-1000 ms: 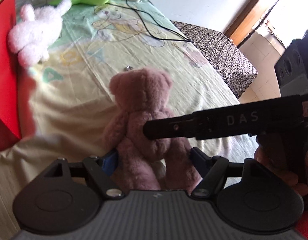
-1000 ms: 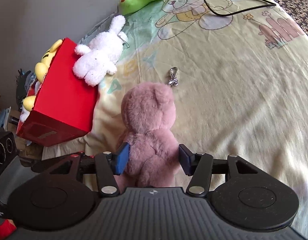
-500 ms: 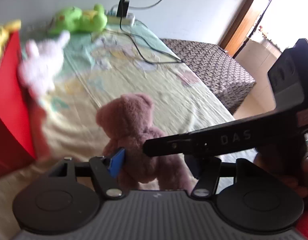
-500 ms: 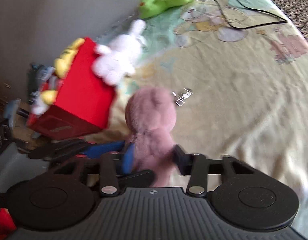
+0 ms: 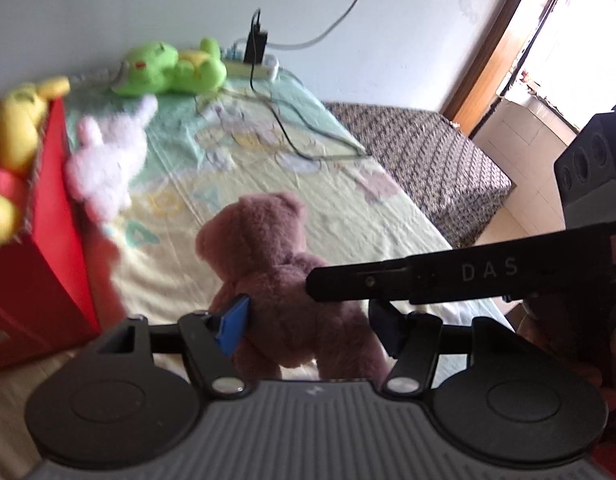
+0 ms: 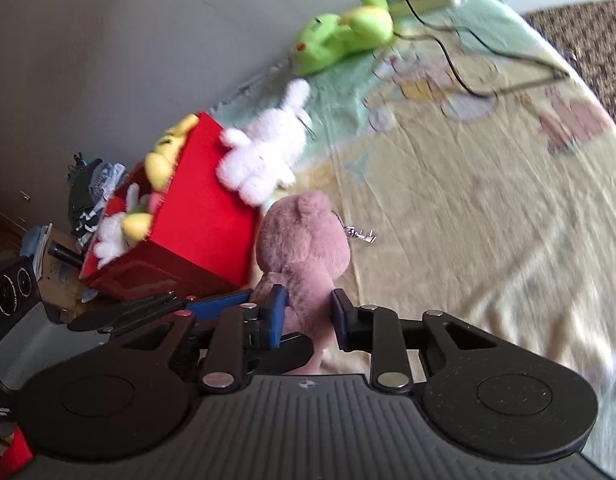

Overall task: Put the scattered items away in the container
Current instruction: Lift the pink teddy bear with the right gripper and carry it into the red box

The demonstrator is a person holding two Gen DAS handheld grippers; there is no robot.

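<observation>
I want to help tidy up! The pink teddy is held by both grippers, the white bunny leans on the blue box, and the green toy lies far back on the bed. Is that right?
Almost. The box is red, not blue, as the right wrist view shows. The white bunny does lean on it, both the left gripper and the right gripper hold the pink teddy, and the green toy lies far back on the bed.

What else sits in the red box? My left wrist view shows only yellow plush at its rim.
Observer: A white plush lies inside the red box, beside the yellow plush.
Operator: Anything small near the bear's head?
Observer: A metal clasp shows right beside the pink bear's head; whether it hangs from the bear, I cannot tell.
Operator: Where does the right gripper hold?
Observer: The right gripper's jaws are closing on the bear's body, below its head.
</observation>
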